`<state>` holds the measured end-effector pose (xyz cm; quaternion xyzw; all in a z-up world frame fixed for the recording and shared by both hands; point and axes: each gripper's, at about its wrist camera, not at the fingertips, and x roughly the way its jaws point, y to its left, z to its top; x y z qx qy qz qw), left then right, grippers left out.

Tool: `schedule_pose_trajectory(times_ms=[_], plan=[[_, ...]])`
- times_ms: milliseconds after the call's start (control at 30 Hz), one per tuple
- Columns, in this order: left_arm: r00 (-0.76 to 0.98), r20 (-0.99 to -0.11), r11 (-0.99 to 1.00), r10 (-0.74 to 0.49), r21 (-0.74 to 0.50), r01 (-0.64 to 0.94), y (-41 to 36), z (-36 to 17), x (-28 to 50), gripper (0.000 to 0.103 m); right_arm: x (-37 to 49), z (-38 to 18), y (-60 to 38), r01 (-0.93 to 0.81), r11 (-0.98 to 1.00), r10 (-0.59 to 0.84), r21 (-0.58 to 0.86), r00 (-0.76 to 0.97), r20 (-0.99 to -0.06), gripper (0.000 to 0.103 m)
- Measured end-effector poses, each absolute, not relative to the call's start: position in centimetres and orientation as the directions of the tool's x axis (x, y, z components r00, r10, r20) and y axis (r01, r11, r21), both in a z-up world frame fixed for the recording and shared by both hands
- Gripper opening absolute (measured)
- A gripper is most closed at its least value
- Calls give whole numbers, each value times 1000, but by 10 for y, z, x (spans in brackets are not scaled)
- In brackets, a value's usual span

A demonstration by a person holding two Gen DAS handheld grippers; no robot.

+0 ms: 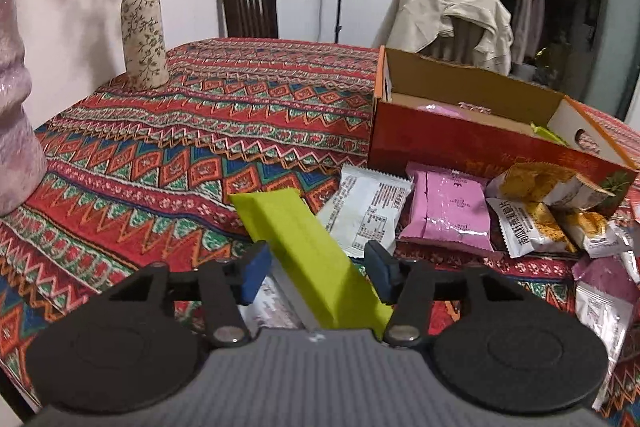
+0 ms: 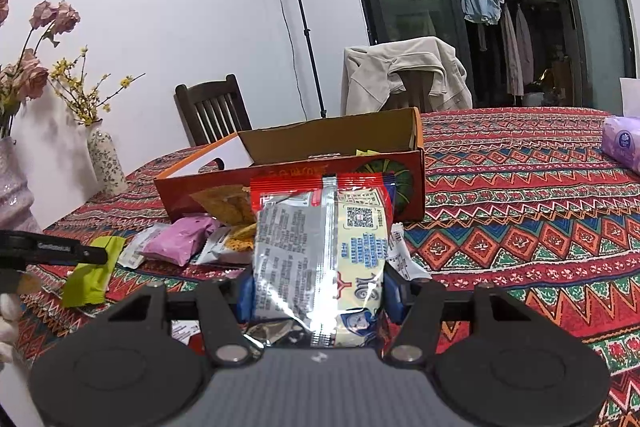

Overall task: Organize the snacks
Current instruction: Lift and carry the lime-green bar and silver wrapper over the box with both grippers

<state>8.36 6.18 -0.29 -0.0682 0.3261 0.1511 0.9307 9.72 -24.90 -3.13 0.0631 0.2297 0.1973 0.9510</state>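
The left hand-held gripper [image 1: 318,267] sat around a green snack bar [image 1: 308,255] lying on the patterned surface [image 1: 180,147]; its pads looked beside the wrapper, and whether they pressed it could not be told. The right hand-held gripper [image 2: 318,293] pinched a silver-and-red snack packet [image 2: 320,251] by its lower sides, upright in front of the orange cardboard box [image 2: 288,183], with other packets loose near the box. Both looked light, crinkly and slippery, likely crushable contents, so a mid-body grip across the narrow width with gentle force seemed best.
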Motion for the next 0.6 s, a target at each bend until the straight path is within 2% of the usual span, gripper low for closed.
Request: schedule_pose_trajectory(times_ms=[200,433,600], plan=[[730,-618,935,291,21,-355,52,-8,86,51,95,-29,-251,-339,918,395,204,824,-407,59],[770,-591,956,240,7,-292,53,-4,78,37,92,-29,-249,-341,919,395,199,823,-408,59],[782,-585,965,216,5,-262,57,-2,72,36,93,-28,-248,-334,922,386,195,826,-410,59]])
